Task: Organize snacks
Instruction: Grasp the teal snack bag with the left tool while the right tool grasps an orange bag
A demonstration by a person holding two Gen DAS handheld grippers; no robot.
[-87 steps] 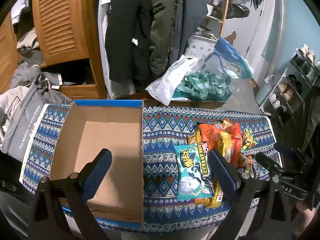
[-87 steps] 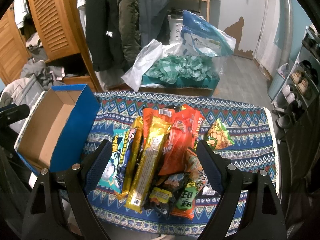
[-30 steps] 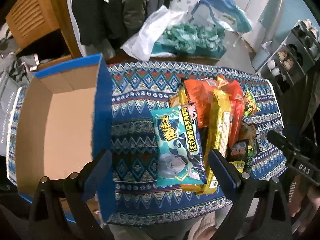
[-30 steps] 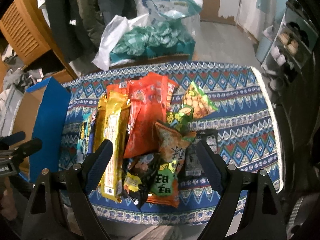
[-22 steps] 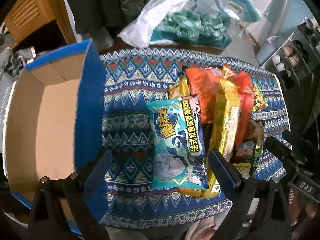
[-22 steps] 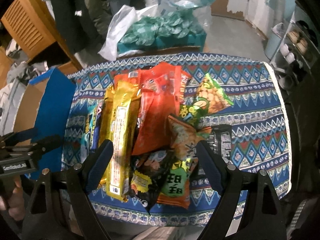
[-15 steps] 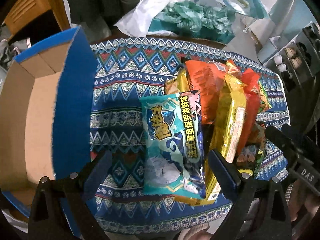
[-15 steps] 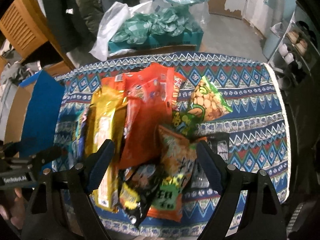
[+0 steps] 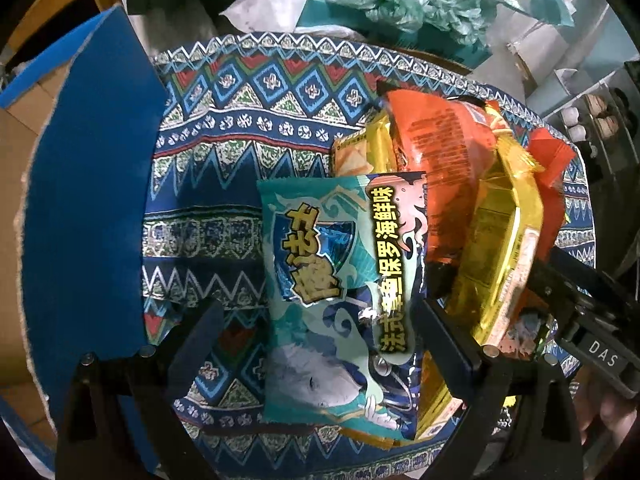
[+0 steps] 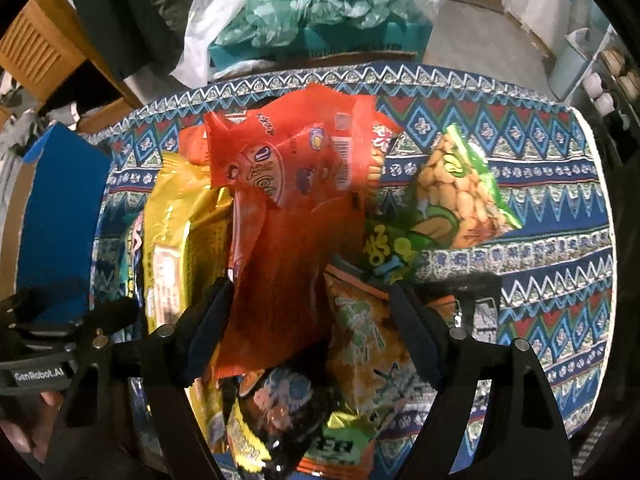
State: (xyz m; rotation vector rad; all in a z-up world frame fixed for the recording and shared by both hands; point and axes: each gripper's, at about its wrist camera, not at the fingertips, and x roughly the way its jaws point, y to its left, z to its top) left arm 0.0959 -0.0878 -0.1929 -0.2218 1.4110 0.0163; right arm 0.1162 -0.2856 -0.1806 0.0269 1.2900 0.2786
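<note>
I had the left gripper [image 9: 316, 344] low over the teal snack bag [image 9: 344, 292], its fingers [image 9: 448, 344] spread apart on either side of the bag's lower half and closed on nothing. That bag lay flat on the patterned cloth [image 9: 240, 120] covering the surface, toward the near edge, with its right side overlapping a long yellow packet [image 9: 500, 240] and an orange bag [image 9: 436, 152] behind it. The blue cardboard box [image 9: 88, 200] stood open at the left edge of the surface, just beside the teal bag across a strip of bare cloth. My right gripper [image 10: 308, 332] hung over the middle of the snack pile, fingers [image 10: 416, 336] likewise wide apart and holding nothing, a red packet [image 10: 280, 208] and a crumpled orange-and-green bag [image 10: 360, 332] lying between them. A green bag of peanuts [image 10: 460, 196] sat at the right of the pile, and a dark packet [image 10: 280, 408] lay at the near edge. I could not tell whether either gripper touched the packets beneath it.
</note>
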